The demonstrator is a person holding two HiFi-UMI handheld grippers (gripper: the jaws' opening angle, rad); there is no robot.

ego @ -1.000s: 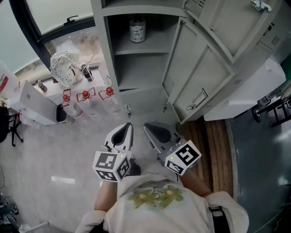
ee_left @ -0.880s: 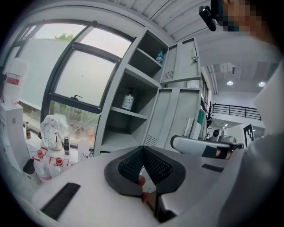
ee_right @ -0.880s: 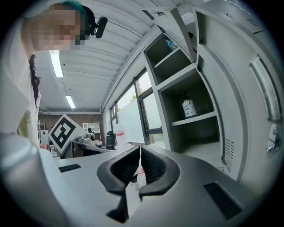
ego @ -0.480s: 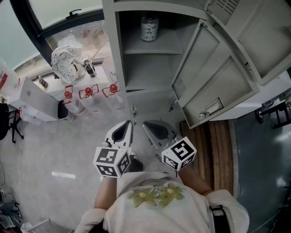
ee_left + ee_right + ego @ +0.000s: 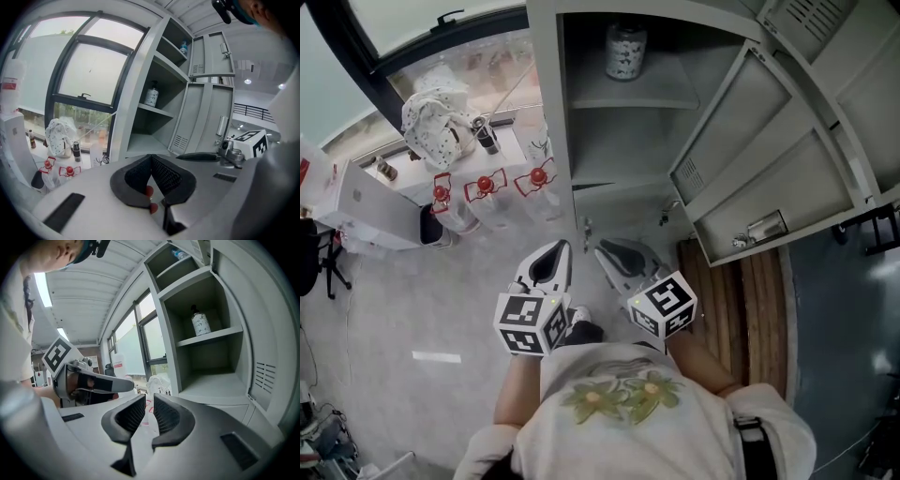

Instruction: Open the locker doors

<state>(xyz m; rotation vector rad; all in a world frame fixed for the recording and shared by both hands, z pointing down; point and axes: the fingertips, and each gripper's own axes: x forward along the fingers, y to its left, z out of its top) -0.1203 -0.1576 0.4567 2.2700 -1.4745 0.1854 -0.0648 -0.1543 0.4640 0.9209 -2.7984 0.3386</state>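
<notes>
Upright at the back of the upper locker shelf (image 5: 628,94): one patterned jar (image 5: 625,52). Down on the pale speckled floor (image 5: 412,300), just left of the locker, three clear bottles with red stoppers (image 5: 487,192) in a row. Lying at the right, wooden boards (image 5: 750,300).

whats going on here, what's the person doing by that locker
A person stands facing a grey locker, holding the left gripper and right gripper low in front of it. Both are empty and touch nothing. The locker doors in view already stand open, showing shelves with a patterned jar on one.
</notes>
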